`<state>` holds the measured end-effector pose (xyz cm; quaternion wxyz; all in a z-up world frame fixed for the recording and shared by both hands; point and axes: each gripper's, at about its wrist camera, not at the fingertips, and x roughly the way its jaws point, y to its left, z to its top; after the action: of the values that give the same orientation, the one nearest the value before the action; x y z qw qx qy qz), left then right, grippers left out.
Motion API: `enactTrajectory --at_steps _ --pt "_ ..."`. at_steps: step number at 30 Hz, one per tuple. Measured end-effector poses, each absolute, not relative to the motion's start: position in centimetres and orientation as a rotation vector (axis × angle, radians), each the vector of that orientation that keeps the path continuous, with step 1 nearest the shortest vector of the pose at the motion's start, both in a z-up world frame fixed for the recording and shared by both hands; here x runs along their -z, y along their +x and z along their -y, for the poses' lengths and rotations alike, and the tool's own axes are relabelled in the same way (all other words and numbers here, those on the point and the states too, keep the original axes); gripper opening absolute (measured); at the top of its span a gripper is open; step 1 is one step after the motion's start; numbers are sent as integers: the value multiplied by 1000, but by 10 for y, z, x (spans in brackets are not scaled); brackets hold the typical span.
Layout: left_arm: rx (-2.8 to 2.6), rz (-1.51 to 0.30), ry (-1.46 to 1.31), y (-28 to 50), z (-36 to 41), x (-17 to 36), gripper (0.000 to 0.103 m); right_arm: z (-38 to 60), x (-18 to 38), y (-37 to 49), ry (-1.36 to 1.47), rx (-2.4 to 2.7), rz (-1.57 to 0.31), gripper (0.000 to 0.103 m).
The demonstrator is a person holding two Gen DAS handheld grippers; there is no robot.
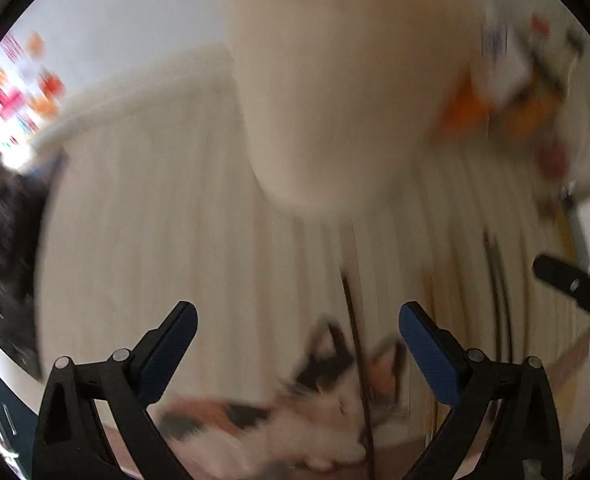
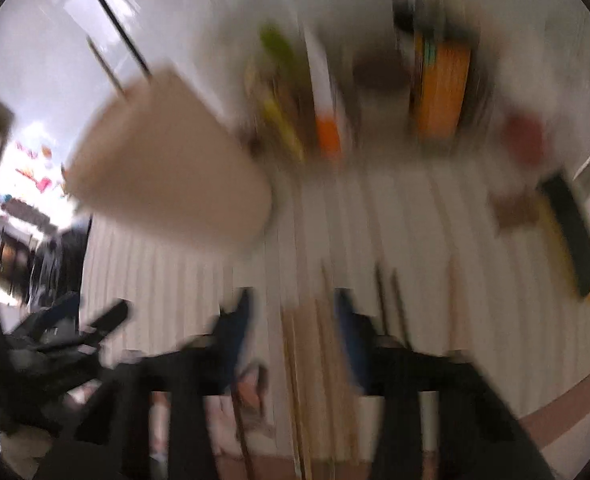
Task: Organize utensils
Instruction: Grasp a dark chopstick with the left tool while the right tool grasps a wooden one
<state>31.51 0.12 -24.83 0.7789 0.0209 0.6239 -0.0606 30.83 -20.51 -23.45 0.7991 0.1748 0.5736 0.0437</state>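
Observation:
Both views are motion-blurred. A tall beige holder cup point(image 1: 323, 92) stands on a white ribbed mat point(image 1: 175, 220); in the right wrist view the cup point(image 2: 171, 176) holds two dark sticks point(image 2: 115, 40). My left gripper point(image 1: 297, 316) is open and empty, low over the mat, with a dark chopstick point(image 1: 355, 320) lying between its fingers. My right gripper point(image 2: 293, 312) is open, with several light wooden chopsticks point(image 2: 315, 360) lying on the mat between its fingers. Dark chopsticks point(image 2: 391, 304) lie just right of it. The right gripper's tip point(image 1: 571, 284) shows at the left view's right edge.
A cat picture point(image 1: 307, 408) is printed on the mat's near part. Blurred orange, green and red items point(image 2: 327, 120) crowd the mat's far side. A black and yellow block point(image 2: 571, 232) lies at the right. The left gripper point(image 2: 75, 336) shows at the lower left.

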Motion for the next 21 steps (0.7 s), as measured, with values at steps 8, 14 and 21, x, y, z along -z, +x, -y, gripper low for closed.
enactTrajectory --at_steps 8,14,21 --pt "205 -1487 130 298 36 316 43 206 301 281 371 -89 -1378 28" --pt "199 -1455 124 312 23 312 4 201 320 291 301 -104 -1425 28" --pt "157 -1459 99 329 -15 308 3 182 349 312 184 -87 -1524 21"
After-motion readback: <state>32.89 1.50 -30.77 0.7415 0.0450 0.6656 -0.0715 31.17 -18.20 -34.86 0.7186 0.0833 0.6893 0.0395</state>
